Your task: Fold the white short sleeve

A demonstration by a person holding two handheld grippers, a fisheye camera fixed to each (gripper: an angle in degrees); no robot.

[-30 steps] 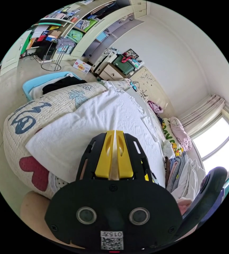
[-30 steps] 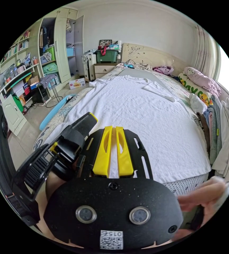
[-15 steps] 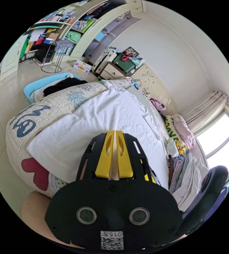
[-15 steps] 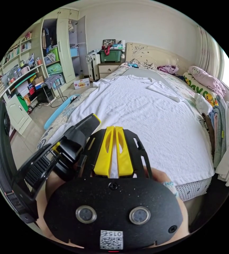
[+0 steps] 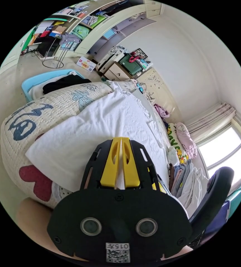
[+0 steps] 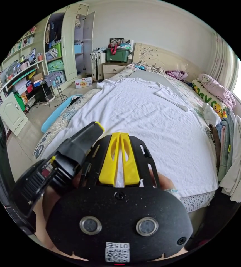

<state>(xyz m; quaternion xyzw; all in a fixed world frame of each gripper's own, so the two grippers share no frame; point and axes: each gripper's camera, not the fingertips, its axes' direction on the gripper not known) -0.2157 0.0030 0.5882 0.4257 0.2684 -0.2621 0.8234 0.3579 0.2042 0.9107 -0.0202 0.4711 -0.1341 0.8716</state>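
The white short sleeve shirt (image 6: 142,116) lies spread flat on the bed, collar toward the headboard, hem toward me. One sleeve (image 6: 172,97) is folded in over the body. My right gripper (image 6: 119,135) hangs over the hem end with its yellow jaws shut and no cloth visibly pinched. A hand (image 6: 160,180) shows just under it. My left gripper (image 5: 121,139) is shut too, above the hem corner of the shirt (image 5: 106,122). In the right gripper view the left gripper (image 6: 70,155) sits close at the left, tip over the shirt's edge.
A pile of folded clothes (image 6: 229,144) lines the bed's right side, with pink bedding (image 6: 215,86) beyond. A blue basket (image 6: 56,114) of dark clothes stands on the floor at the left. The printed quilt (image 5: 34,122) drapes over the bed's edge. Shelves and a wardrobe fill the far left.
A hand that was out at the right of the right gripper view has come in under the right gripper. Both cameras shifted slightly; the shirt lies as before and both jaws stay shut.
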